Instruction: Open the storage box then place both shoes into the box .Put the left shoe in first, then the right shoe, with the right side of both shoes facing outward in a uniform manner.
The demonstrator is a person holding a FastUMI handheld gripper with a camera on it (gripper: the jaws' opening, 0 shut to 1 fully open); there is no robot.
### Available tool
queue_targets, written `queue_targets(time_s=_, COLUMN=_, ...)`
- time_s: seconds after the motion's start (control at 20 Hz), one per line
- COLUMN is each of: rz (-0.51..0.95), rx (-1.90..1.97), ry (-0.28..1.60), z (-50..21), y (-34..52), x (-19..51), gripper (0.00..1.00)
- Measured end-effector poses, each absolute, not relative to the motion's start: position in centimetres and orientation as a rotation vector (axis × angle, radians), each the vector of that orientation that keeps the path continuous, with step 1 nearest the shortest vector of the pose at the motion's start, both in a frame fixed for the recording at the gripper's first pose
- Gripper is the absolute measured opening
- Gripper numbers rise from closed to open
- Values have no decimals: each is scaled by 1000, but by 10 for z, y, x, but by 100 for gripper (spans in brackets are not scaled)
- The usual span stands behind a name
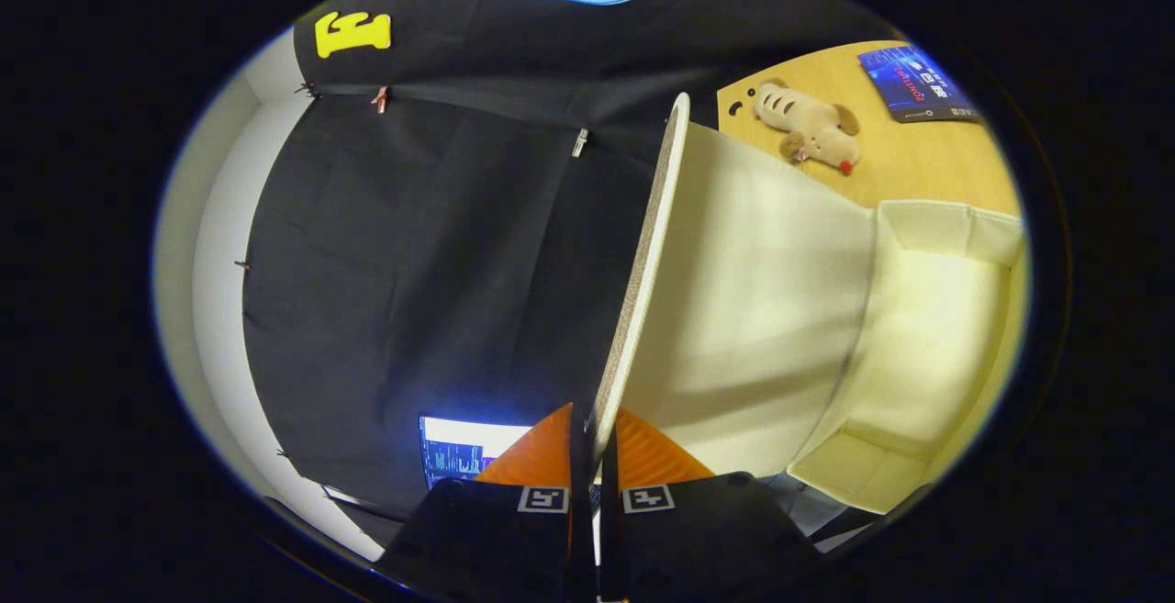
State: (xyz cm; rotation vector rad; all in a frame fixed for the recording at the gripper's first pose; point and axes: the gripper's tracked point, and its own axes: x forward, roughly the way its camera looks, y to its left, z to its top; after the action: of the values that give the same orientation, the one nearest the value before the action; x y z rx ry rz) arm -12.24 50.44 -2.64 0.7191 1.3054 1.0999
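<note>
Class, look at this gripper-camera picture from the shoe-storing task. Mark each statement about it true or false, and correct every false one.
1. The gripper is shut on the thin edge of the cream storage-box lid. True.
2. The cream fabric storage box is closed. False: the lid is swung up and the pale inside shows.
3. A beige plush toy with a red nose lies on the light wooden table beyond the box. True.
4. A shoe lies inside the box. False: the visible inside holds no shoe.
5. A blue printed booklet lies on the table near the toy. True.
</note>
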Motion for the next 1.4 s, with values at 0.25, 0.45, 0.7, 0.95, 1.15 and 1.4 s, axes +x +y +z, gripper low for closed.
queue_targets(time_s=0.25, rz=1061, rx=658, ry=1298, z=-49, y=548, x=-124, gripper=12)
queue_targets(time_s=0.45, rz=1040, rx=524, ry=1173, z=-65, y=539, x=-109, gripper=63)
queue_targets(time_s=0.7, rz=946, rx=353, ry=990, z=-76, y=463, x=-71, gripper=98)
queue_targets(time_s=0.95, rz=745, rx=151, ry=800, z=-93, y=347, x=-29, gripper=98)
queue_targets(time_s=1.15, rz=527, rx=106, ry=728, z=-115, y=252, x=0, gripper=98)
queue_targets(time_s=1.4, rz=269, rx=49, ry=769, z=-172, y=129, x=10, gripper=98)
